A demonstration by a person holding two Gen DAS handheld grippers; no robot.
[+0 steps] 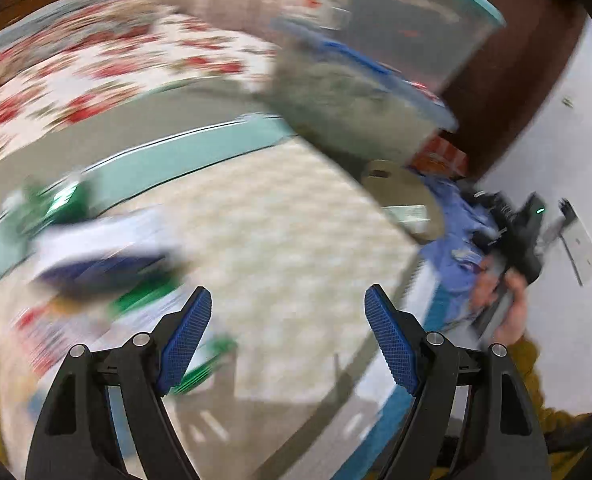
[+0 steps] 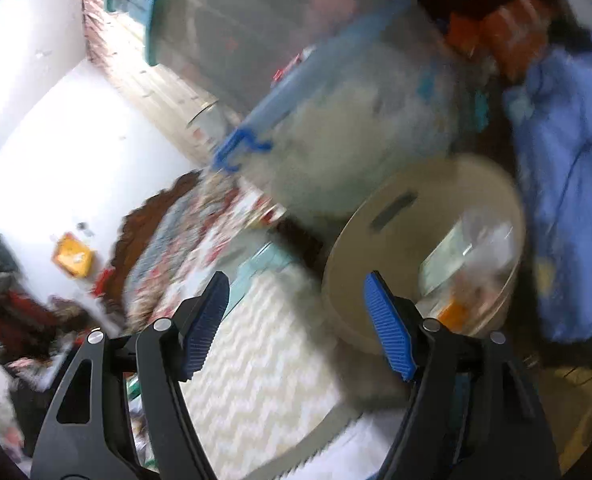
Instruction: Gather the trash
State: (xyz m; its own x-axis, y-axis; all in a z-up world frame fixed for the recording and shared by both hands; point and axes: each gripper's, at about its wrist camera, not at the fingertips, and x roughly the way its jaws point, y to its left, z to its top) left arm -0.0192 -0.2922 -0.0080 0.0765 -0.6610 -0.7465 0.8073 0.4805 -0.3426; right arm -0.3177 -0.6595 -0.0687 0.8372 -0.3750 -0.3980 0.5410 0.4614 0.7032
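Both views are smeared with blur, yet each holds things the other lacks. The left wrist view shows the left hand-held gripper [image 1: 288, 308] with its blue pads spread wide and nothing between them, over a pale zigzag-patterned mat [image 1: 280, 232] with a teal border. At the left of that mat lies a scatter of trash [image 1: 108, 264]: white, dark blue and green wrappers, too blurred to name singly. Only this view shows the person's hand [image 1: 503, 300] at the right, gripping the black handle of the other tool, with a mustard sleeve below it. The right wrist view shows the right hand-held gripper [image 2: 296, 304], its pads apart and empty, the jaws easing slightly inward. Just beyond its right pad stands a beige round bin [image 2: 379, 240] with a slot in its wall, and only here can its inside be seen, holding clear plastic and an orange scrap. The left view catches only the bin's outer side. Both show the clear storage box [image 2: 335, 128] with blue latches and the crumpled blue cloth [image 2: 567, 184]. A floral bedspread [image 1: 96, 64] lies beyond the mat.
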